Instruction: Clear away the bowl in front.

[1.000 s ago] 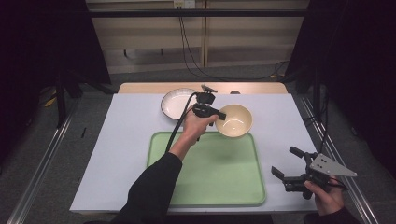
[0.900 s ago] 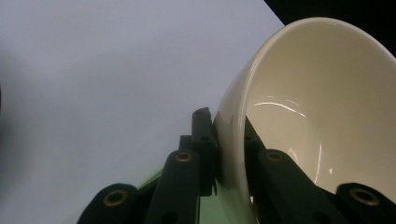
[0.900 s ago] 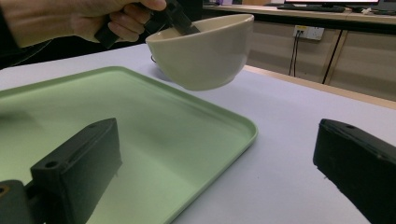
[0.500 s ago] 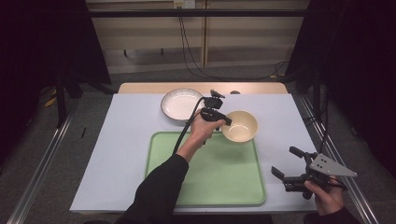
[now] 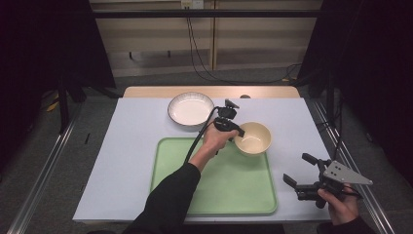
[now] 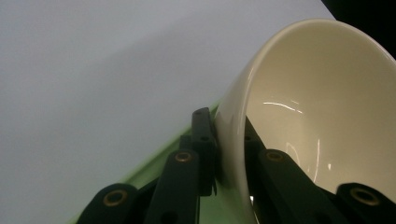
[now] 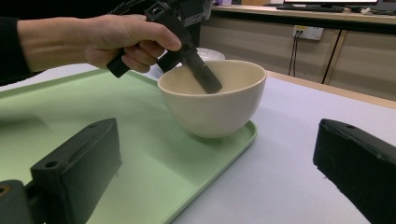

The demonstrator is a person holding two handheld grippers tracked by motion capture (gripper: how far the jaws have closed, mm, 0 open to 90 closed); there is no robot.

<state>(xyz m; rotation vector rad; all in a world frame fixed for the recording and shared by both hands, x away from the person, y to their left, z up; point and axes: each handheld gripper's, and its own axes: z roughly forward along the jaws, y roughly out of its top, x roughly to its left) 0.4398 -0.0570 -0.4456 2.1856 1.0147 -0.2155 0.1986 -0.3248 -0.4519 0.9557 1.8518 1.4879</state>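
Bowl (image 5: pixel 252 138) over tray (image 5: pixel 214 195), near plate (image 5: pixel 190 109).

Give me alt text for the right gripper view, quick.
A hand holds the left gripper clamped on the near rim of a cream bowl, which sits at the corner of a green tray on a pale table. The right gripper frames the scene, jaws wide open and empty.

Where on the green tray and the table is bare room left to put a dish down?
Most of the green tray is bare, below the cream bowl at its far right corner. The white table cover is bare left of the tray. Crowded: the far middle, where the plate, left gripper and bowl cluster.
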